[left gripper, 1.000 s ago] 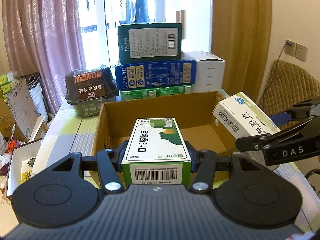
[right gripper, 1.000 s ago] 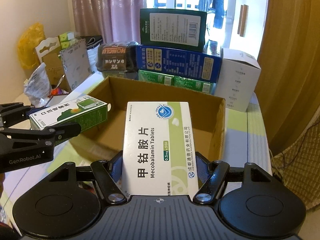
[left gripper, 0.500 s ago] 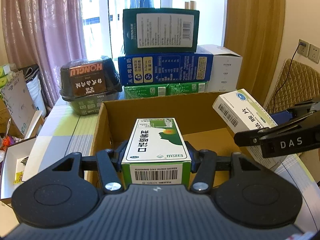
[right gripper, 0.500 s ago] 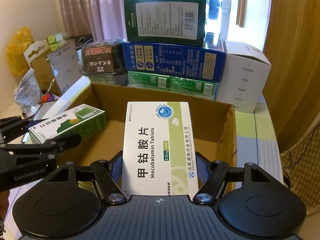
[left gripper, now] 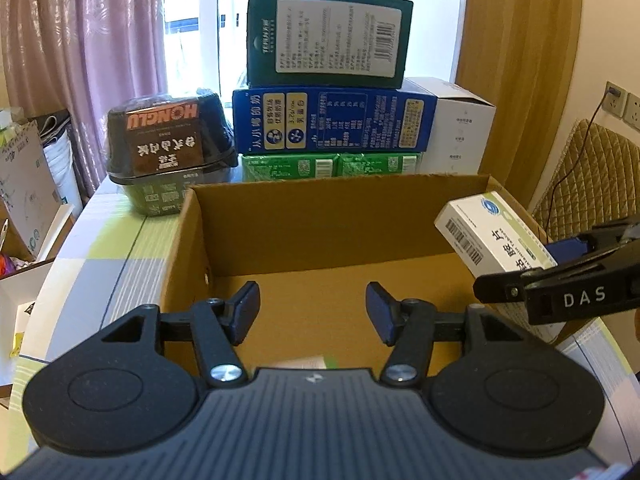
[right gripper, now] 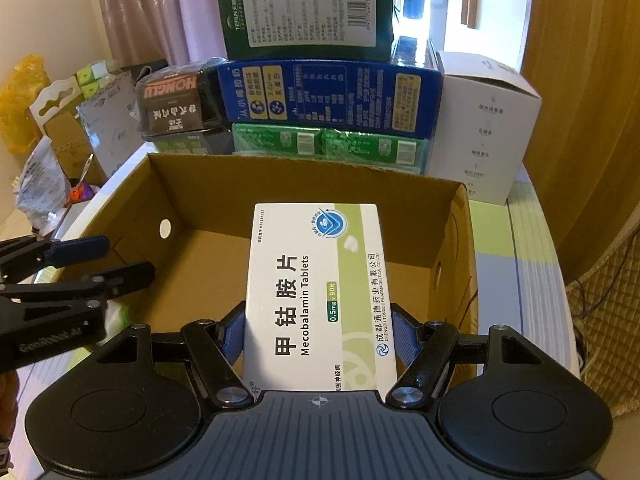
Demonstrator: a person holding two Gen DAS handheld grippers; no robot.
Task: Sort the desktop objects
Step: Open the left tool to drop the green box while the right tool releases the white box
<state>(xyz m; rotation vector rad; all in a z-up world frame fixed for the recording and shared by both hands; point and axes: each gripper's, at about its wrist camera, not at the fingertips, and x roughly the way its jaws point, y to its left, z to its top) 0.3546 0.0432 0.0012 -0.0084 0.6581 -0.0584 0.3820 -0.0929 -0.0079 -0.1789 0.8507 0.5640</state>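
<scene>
My left gripper (left gripper: 312, 304) hangs open over the near part of the open cardboard box (left gripper: 340, 184), with nothing between its blue pads. Just below it a blurred pale-green sliver of the green medicine box (left gripper: 310, 360) shows inside the carton. My right gripper (right gripper: 320, 328) is shut on a white and green Mecobalamin tablet box (right gripper: 320, 280), held flat above the carton's (right gripper: 304, 164) right half. In the left wrist view that tablet box (left gripper: 488, 232) juts from the right gripper (left gripper: 524, 266) over the right wall. The left gripper (right gripper: 124, 256) appears open at the left in the right wrist view.
Behind the carton stand a dark green box (left gripper: 328, 32) on a blue box (left gripper: 332, 120) on green packs (left gripper: 332, 166), a white box (left gripper: 460, 132) and a black bowl pack (left gripper: 168, 152). Clutter and open boxes (right gripper: 52, 128) lie left; a padded chair (left gripper: 592, 184) stands right.
My left gripper opened and let go of the green medicine box, which dropped out of its fingers into the carton. Both grippers moved closer over the carton; the right one still grips its box.
</scene>
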